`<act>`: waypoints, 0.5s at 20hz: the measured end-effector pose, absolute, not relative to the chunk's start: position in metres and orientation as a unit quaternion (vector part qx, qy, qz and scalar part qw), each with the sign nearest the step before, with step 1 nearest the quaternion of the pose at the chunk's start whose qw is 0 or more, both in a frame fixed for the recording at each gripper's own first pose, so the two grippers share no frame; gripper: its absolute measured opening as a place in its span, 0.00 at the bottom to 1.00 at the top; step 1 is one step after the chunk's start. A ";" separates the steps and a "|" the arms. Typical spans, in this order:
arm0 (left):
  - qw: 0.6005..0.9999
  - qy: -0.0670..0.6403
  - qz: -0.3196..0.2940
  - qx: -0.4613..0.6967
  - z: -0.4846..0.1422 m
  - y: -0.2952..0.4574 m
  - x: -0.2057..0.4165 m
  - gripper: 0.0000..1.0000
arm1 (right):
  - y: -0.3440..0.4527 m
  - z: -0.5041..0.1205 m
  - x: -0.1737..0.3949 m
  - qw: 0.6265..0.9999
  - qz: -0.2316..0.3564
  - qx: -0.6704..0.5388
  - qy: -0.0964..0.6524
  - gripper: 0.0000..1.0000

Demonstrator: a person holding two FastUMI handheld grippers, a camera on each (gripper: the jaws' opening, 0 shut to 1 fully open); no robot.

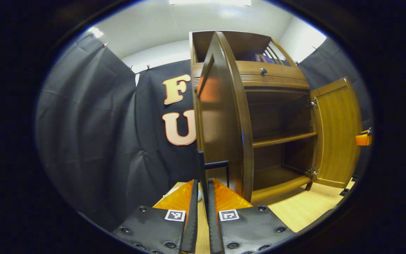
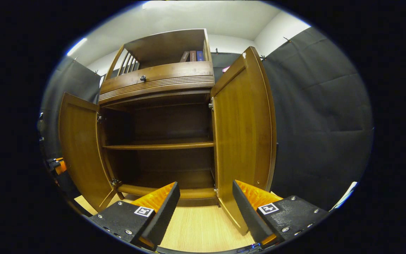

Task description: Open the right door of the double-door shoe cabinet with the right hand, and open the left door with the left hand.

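Black cloth backs the shoe cabinet (image 1: 277, 116), standing upright on the wooden floor (image 1: 308, 211). Left gripper view: left tool (image 1: 203, 197) pinched on the left door's handle (image 1: 217, 164), door edge-on. Right gripper view: right tool (image 2: 206, 204) spread wide, empty, right door (image 2: 241, 141) swung out.

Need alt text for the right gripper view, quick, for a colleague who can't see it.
The shoe cabinet stands with both doors swung open, left door and right door, its shelves bare. The right gripper is open, facing it.
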State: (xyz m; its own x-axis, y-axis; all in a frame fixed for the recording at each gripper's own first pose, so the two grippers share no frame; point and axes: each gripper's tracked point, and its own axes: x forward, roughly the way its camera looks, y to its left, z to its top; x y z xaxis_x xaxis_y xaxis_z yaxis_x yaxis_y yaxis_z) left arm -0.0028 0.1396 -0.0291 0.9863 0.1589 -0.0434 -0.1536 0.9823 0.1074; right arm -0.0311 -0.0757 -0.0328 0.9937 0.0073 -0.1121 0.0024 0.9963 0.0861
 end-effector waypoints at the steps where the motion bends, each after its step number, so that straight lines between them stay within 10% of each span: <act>1: 0.996 0.025 0.075 0.046 -0.029 0.145 -0.004 0.21 | -0.074 -0.033 -0.031 0.997 0.002 0.043 0.057 0.92; 10: 0.999 0.015 0.006 0.039 -0.028 0.182 -0.004 0.20 | -0.061 -0.032 -0.028 0.997 0.008 0.033 0.063 0.92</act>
